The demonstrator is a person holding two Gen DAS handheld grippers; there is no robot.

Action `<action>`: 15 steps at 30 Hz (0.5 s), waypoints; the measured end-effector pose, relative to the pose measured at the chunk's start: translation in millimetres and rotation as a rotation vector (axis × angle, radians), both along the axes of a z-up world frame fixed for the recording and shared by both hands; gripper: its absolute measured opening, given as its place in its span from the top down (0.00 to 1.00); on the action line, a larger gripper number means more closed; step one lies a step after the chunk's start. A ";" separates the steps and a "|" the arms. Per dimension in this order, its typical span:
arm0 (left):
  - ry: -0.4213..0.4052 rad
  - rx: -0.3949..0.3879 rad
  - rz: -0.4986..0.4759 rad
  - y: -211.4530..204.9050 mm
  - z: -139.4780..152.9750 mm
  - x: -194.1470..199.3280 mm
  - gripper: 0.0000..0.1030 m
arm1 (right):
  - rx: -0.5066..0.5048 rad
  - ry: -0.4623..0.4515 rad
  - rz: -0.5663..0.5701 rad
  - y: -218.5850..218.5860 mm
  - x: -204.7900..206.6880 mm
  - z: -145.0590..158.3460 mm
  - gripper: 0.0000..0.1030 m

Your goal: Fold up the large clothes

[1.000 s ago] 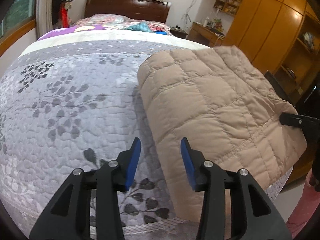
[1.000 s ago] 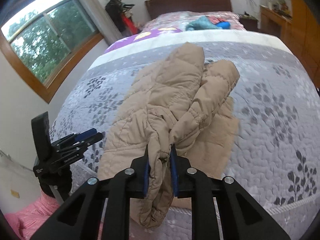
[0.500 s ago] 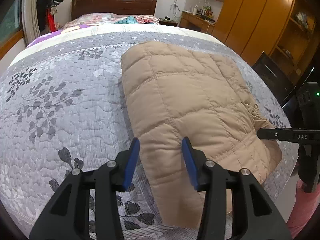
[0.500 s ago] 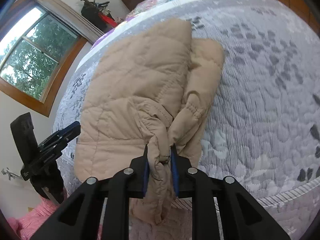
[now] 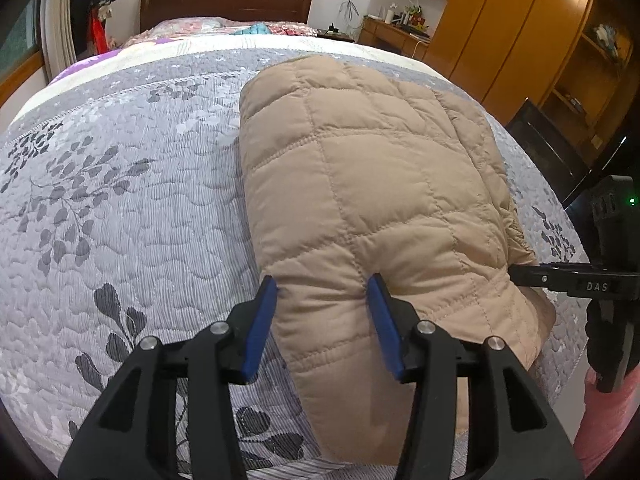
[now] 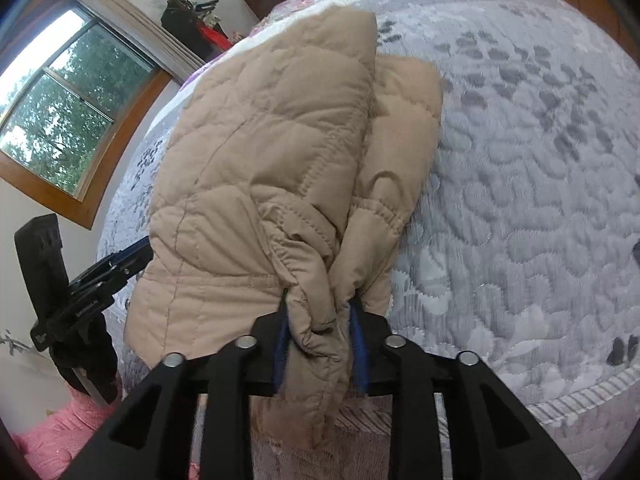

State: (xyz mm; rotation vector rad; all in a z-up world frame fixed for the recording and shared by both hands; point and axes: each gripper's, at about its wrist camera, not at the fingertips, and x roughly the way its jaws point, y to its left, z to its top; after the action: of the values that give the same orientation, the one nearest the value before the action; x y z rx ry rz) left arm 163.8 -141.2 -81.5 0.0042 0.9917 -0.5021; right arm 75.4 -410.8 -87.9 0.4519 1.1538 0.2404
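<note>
Jacket [image 5: 372, 184]: tan, quilted in squares. Bedspread [image 5: 132, 216]: pale grey-lilac, dark grey leaf print, white band at far edge. Gripper [image 5: 322, 320]: black, blue pads [image 5: 262, 322]. Wardrobe [image 5: 500, 28]: orange-brown wood. Headboard [image 5: 228, 4]: dark brown.

Our two black handheld grippers, blue-padded, with a bit of pink clothing showing.

Our left gripper [image 5: 322, 300] has matte black angular finger arms with triangular cut-outs, four round silver screw heads across the knuckles, and flat blue pads [image 5: 262, 324] lining the inner faces. Our right gripper [image 6: 320, 336] is built the same, silver screws [image 6: 245, 342] included; seen side-on from the left wrist camera, its body carries white "DAS" lettering and a small green light (lit). Pink textured fabric [image 6: 80, 420] shows low at the frame edge beside the grippers.
</note>
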 end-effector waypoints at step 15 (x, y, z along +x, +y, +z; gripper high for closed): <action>0.007 -0.091 0.059 11.7 40.3 54.3 0.56 | -0.037 -0.061 -0.025 -25.1 69.2 53.8 0.53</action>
State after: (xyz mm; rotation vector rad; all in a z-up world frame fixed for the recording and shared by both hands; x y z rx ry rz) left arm 218.1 -129.5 -41.1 -0.1084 0.9725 -0.4929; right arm 144.6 -435.9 -34.1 0.4233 1.0903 0.2098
